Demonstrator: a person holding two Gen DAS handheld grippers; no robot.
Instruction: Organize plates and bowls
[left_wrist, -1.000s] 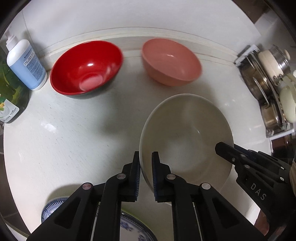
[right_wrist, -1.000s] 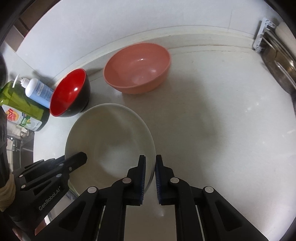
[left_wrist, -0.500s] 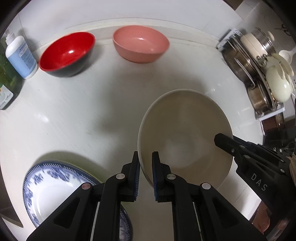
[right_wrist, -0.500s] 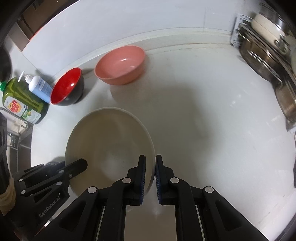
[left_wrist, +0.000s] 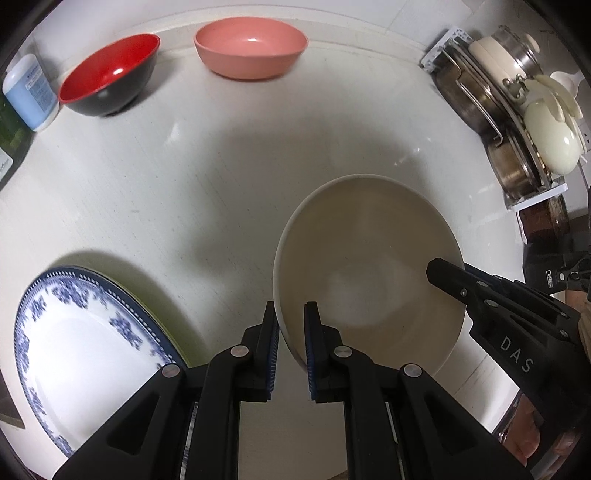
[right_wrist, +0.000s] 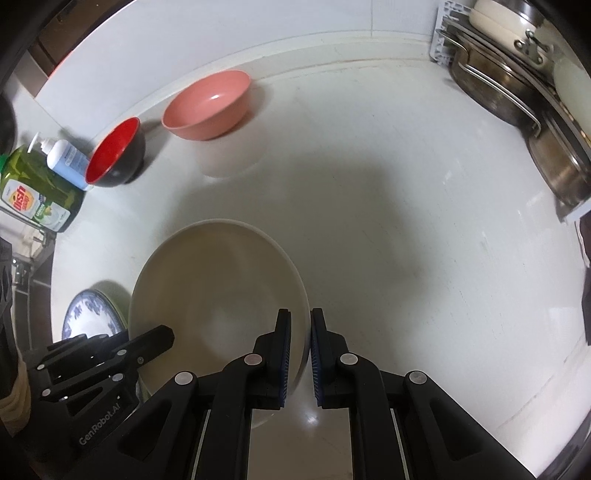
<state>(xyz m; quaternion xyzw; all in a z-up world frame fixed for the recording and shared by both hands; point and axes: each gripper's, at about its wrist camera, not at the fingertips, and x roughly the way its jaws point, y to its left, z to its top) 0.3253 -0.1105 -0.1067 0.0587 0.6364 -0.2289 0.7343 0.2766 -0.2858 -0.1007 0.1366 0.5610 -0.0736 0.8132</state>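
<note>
Both grippers had carried the cream bowl (left_wrist: 369, 266) back from the wall: the red bowl (left_wrist: 107, 74) and pink bowl (left_wrist: 251, 48) had shrunk toward 11 and 12 o'clock, and the blue plate (left_wrist: 81, 354) had come fully into the left view at 8 o'clock. The left gripper (left_wrist: 290, 347) was clamped on the cream bowl's near-left rim, one finger inside and one outside. The right gripper (right_wrist: 298, 354) pinched the opposite rim the same way. The cream bowl sat between them at centre, over the white surface (left_wrist: 147, 192); whether it touched it could not be told. Pots in a rack (left_wrist: 517, 122) stood at 2 o'clock, and soap bottles (right_wrist: 44, 181) at 9 o'clock in the right view.
</note>
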